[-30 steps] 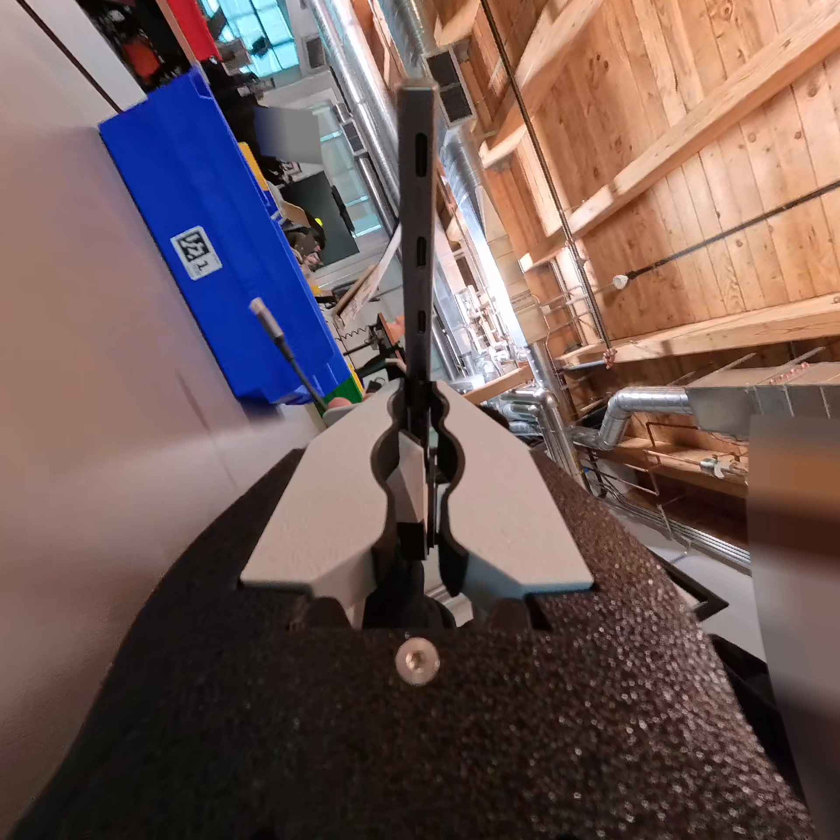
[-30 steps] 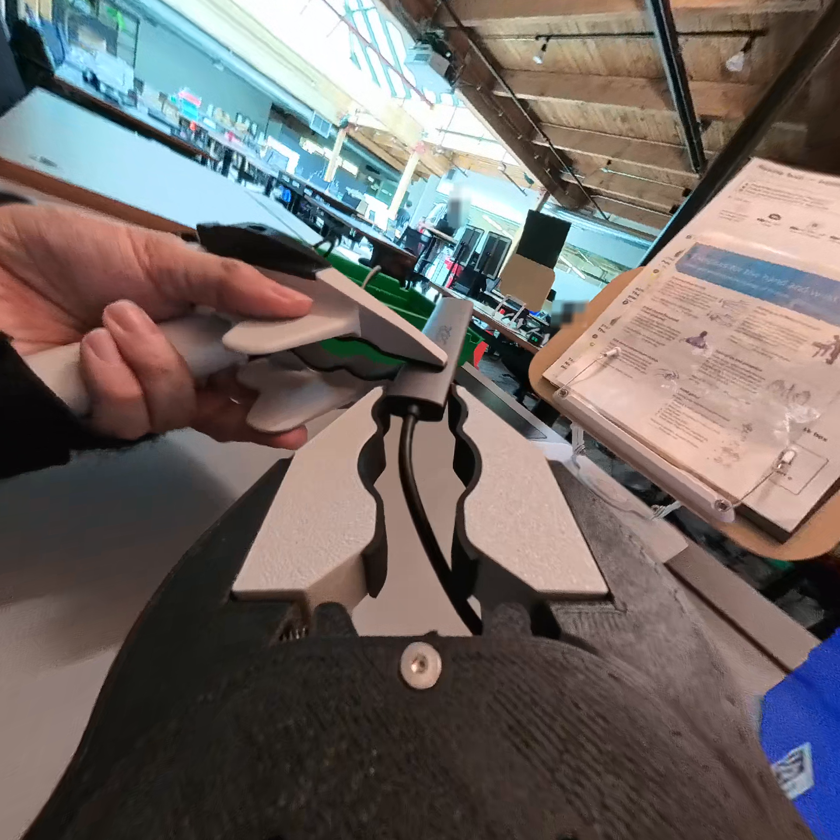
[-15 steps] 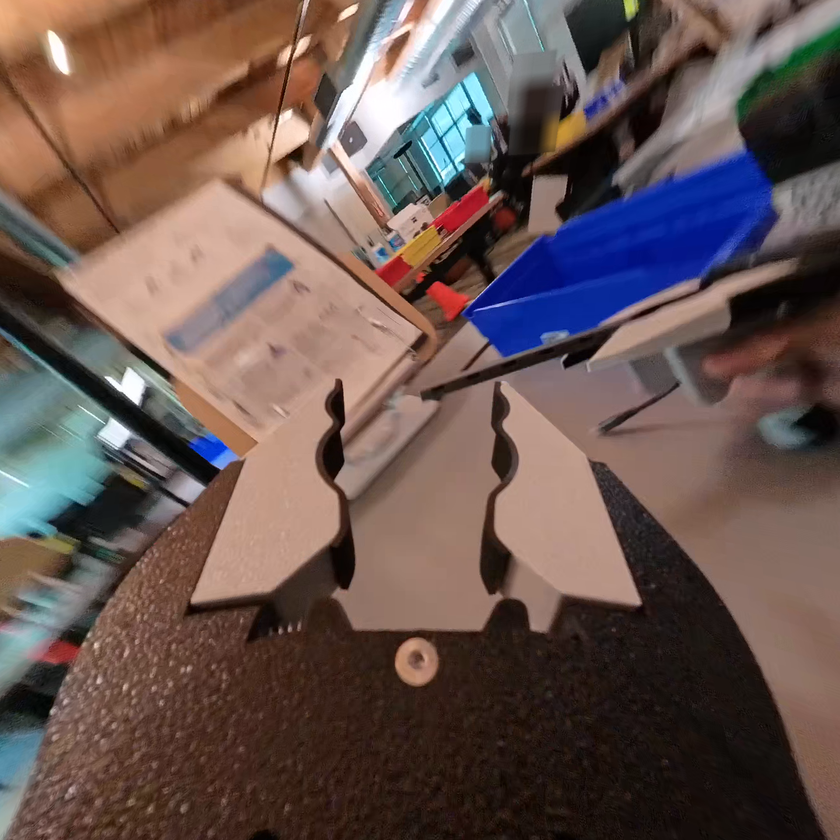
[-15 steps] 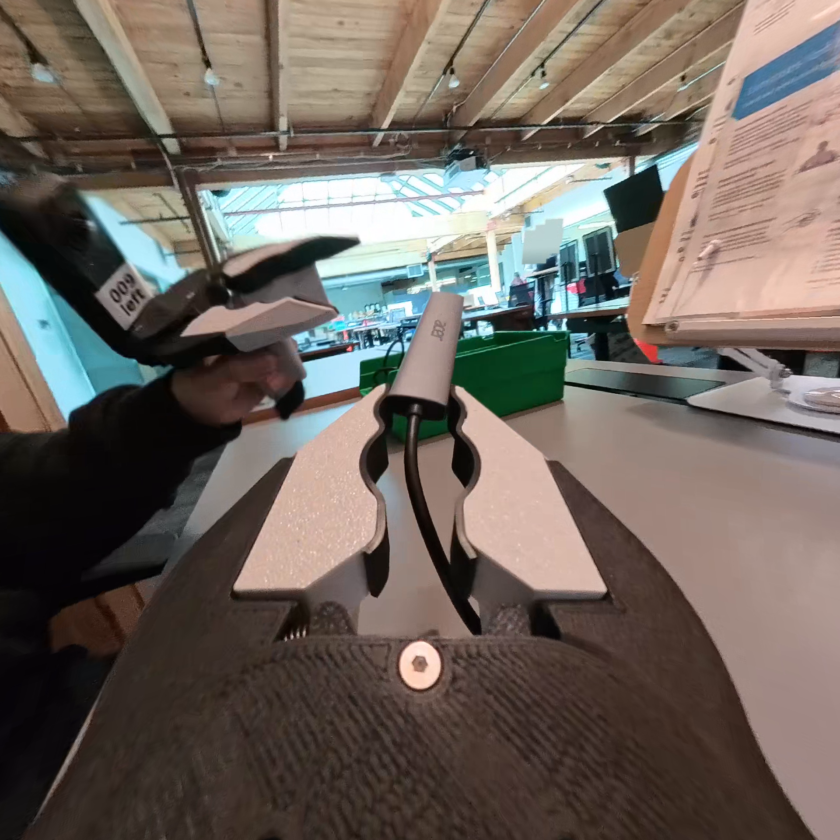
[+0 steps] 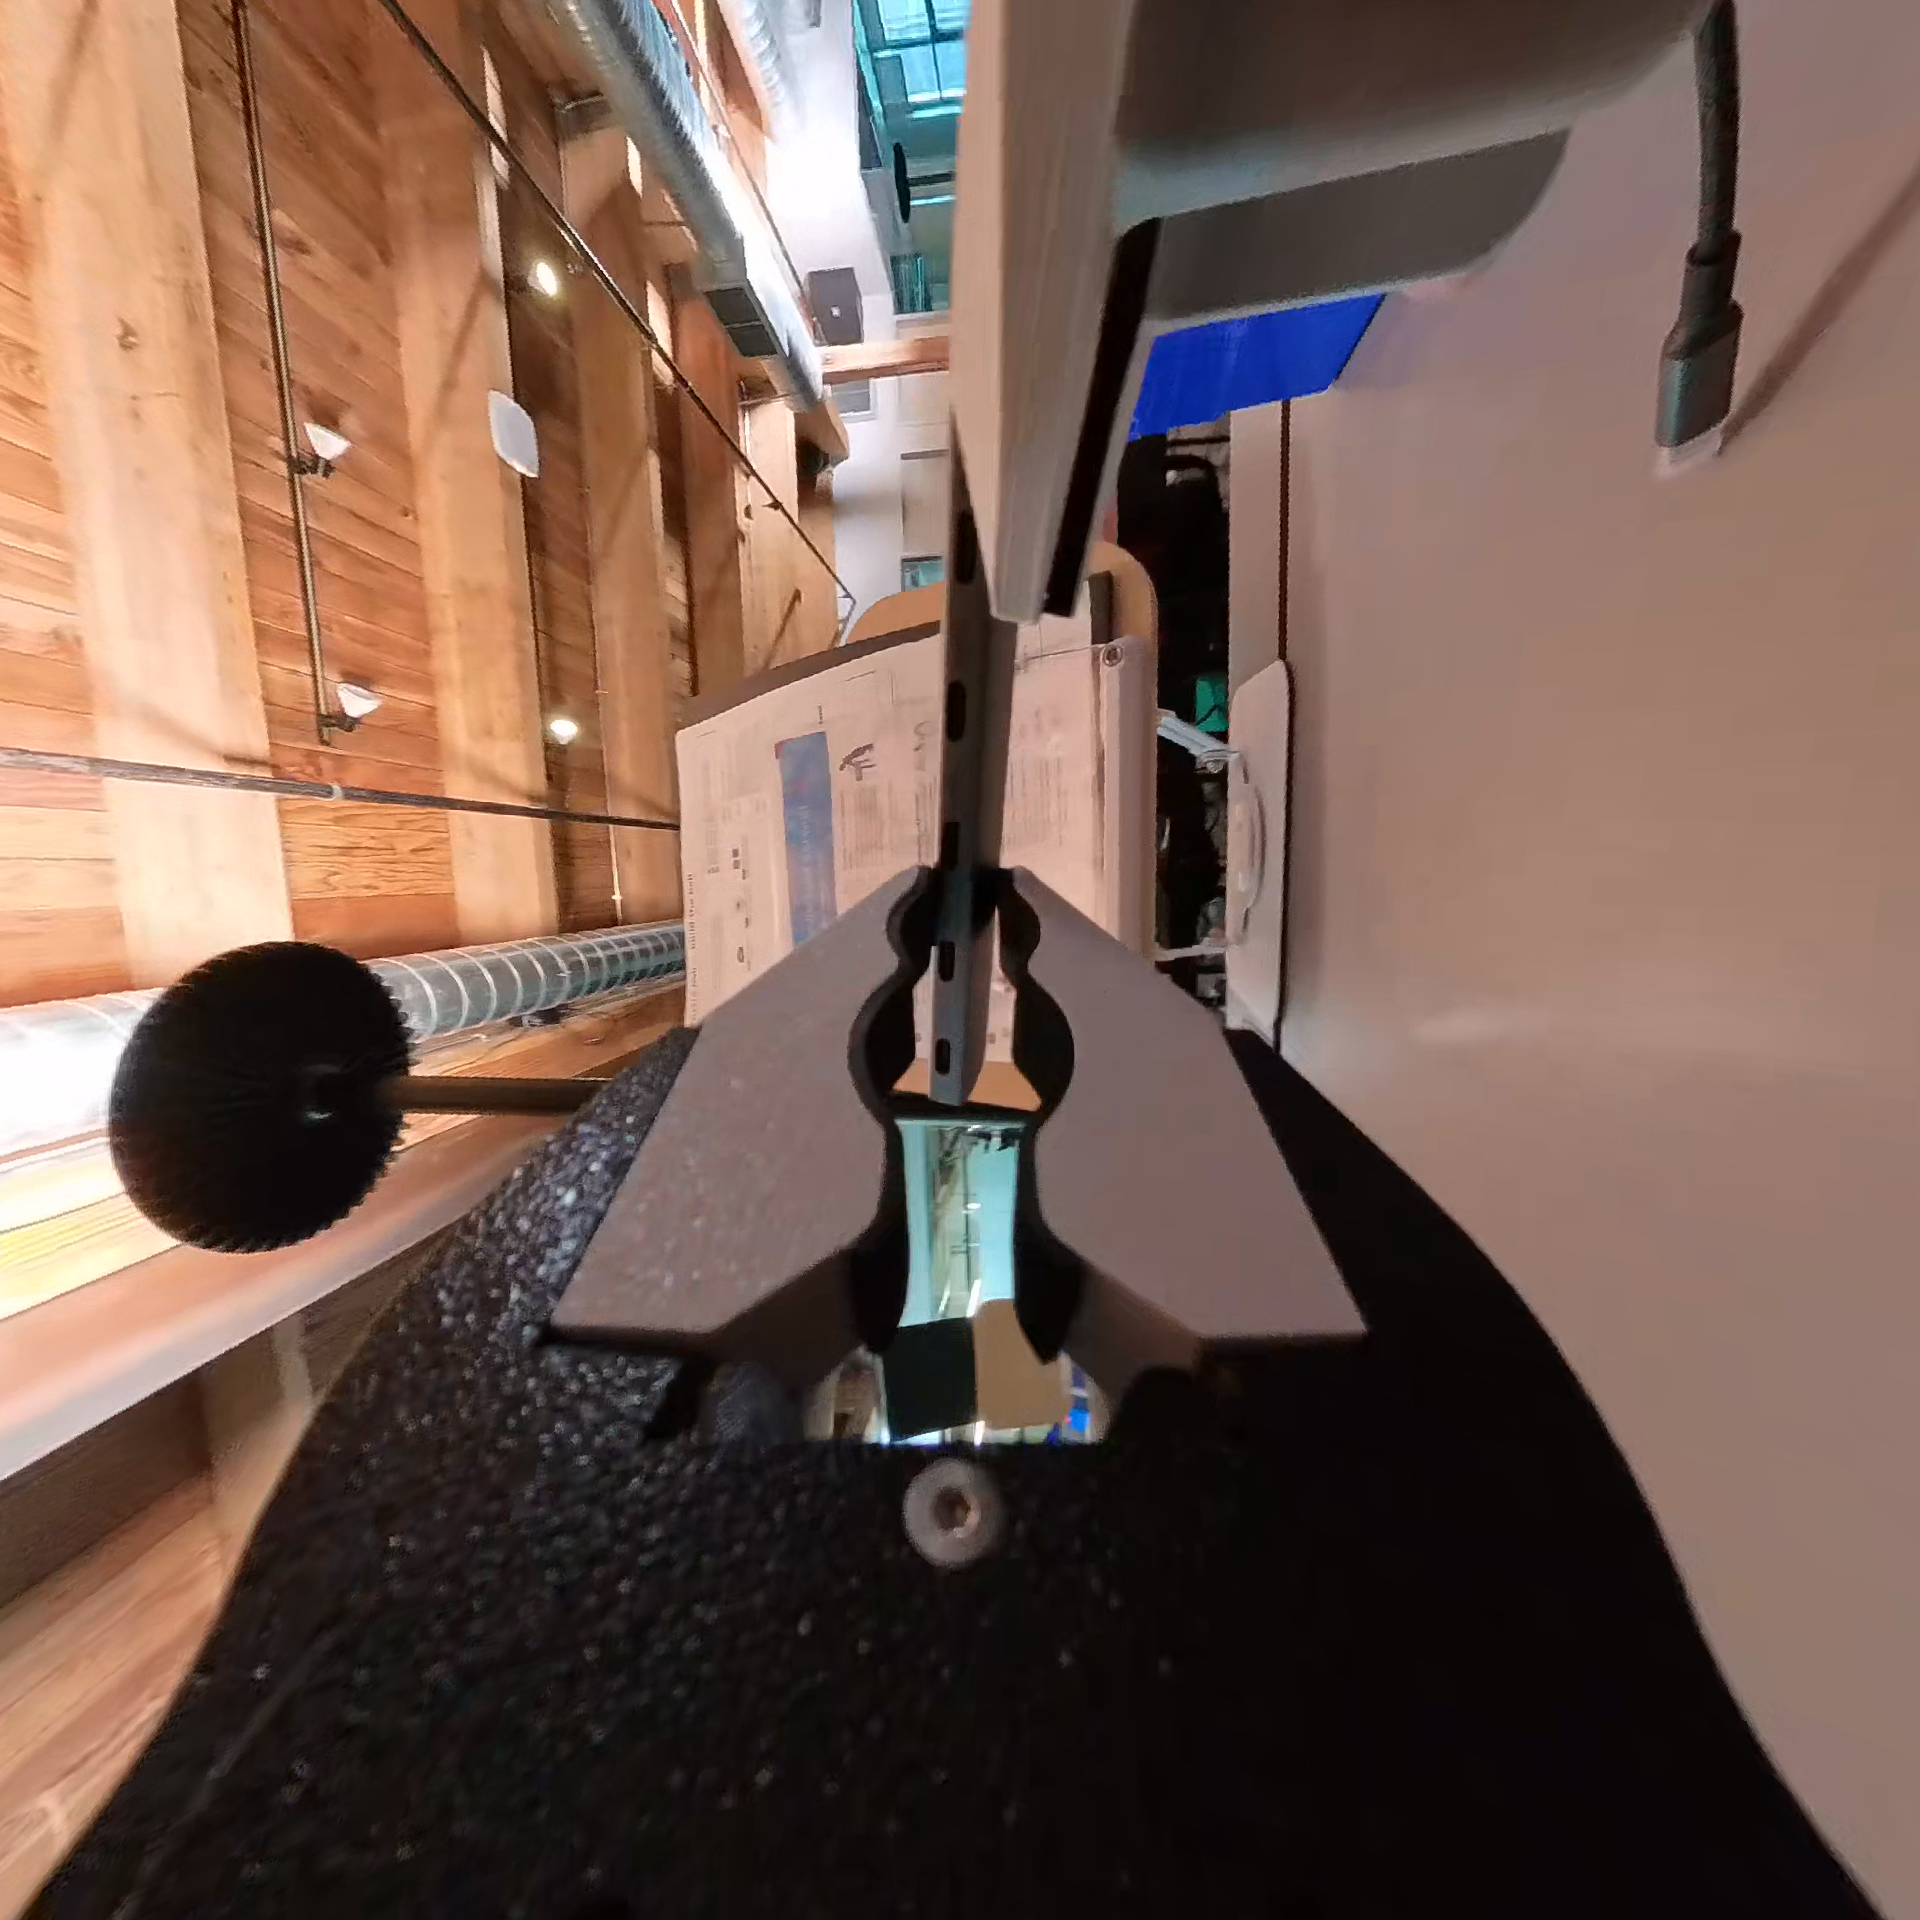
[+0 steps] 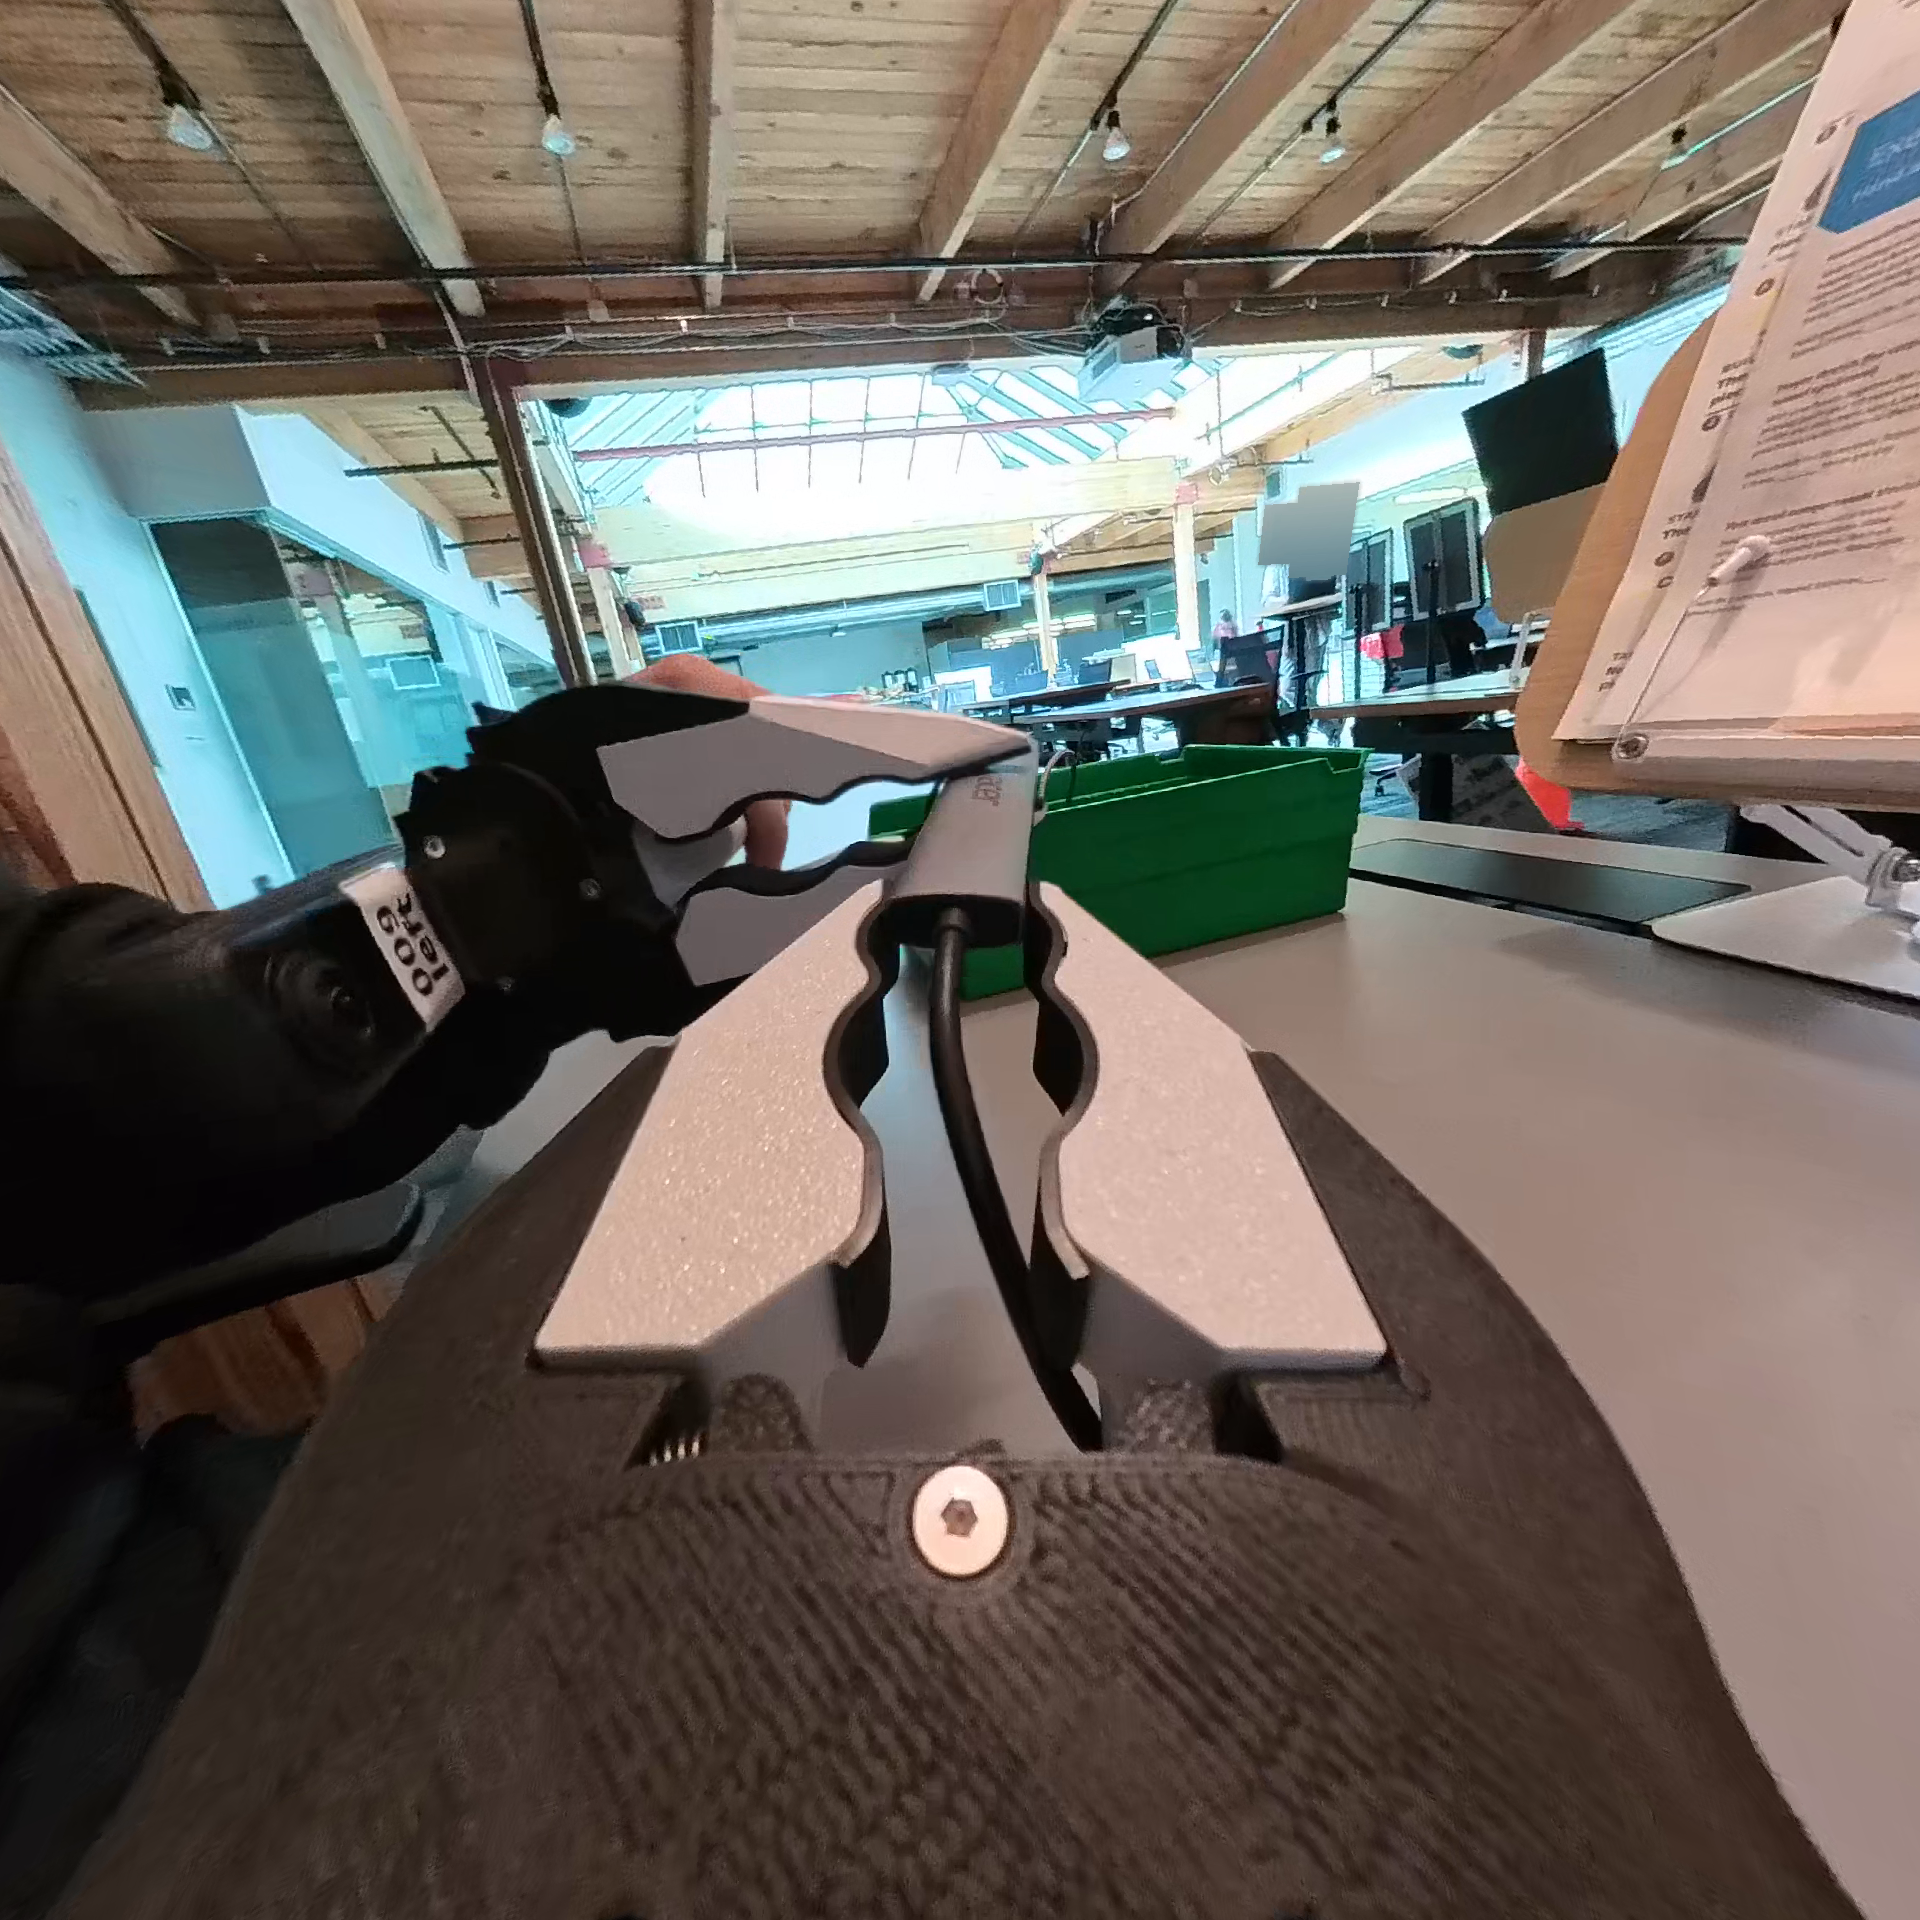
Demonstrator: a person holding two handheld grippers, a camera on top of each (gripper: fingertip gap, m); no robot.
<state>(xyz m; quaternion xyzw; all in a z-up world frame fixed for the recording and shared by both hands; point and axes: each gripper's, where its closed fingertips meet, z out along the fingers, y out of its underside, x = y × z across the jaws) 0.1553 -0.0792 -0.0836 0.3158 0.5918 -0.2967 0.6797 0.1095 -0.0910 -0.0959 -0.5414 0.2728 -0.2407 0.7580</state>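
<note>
A slim grey hub (image 6: 977, 821) with a black cable (image 6: 966, 1091) is held between both grippers above the grey table (image 6: 1558, 1143). My right gripper (image 6: 961, 899) is shut on the hub's cable end. My left gripper (image 6: 940, 795), held by a hand, is shut on the hub's far end. In the left wrist view my left gripper (image 5: 961, 883) clamps the hub's thin ported edge (image 5: 971, 727). The right gripper's fingers (image 5: 1049, 364) grip it farther along. The cable's plug (image 5: 1694, 384) hangs free beside the table.
A green bin (image 6: 1174, 842) stands on the table just behind the hub. A board with printed sheets (image 6: 1766, 416) stands on a stand at the right. A blue bin (image 5: 1247, 364) is farther off. A black furry ball on a stalk (image 5: 260, 1091) juts from the left gripper. My right fingertips sit around 5 cm from my left ones.
The left gripper held the hub a second ago, then let go and swung away open. It is now back and shut on the hub's far end. The right gripper kept its hold.
</note>
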